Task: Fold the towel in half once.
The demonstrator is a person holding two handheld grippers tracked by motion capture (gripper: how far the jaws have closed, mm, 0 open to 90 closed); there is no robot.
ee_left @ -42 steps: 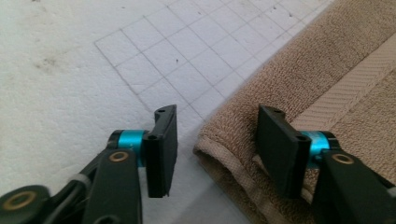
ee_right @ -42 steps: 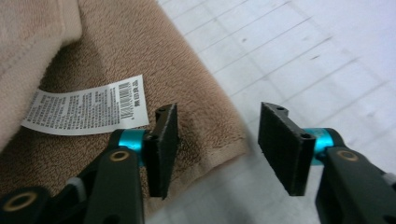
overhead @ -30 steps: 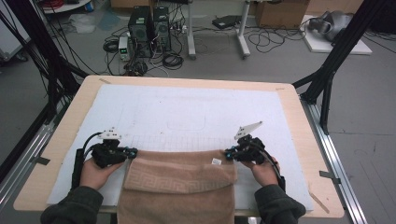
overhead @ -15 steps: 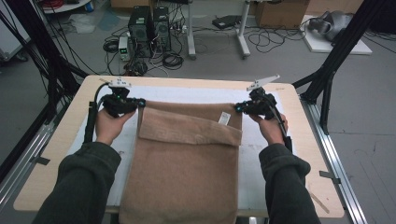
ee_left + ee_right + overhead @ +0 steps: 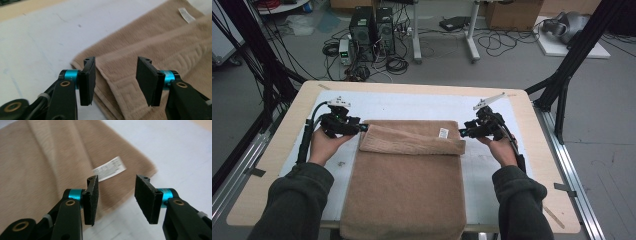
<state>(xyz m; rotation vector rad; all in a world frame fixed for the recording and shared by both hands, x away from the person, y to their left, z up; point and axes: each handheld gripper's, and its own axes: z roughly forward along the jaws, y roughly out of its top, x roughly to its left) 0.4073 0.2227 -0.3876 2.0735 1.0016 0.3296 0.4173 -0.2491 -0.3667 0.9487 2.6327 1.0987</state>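
Brown towel laid out on the tabletop, both tongs just off its far corners.

The tabletop [image 5: 522, 107] carries a white mat [image 5: 412, 106], and on it the towel [image 5: 407, 185] lies flat, its far edge folded back into a band and its near end hanging over the front edge. The left tongs [image 5: 363, 128] and right tongs [image 5: 462, 133] have just been opening (nothing between the pads now) beside that band. A small white label [image 5: 443, 132] sits near the right corner.
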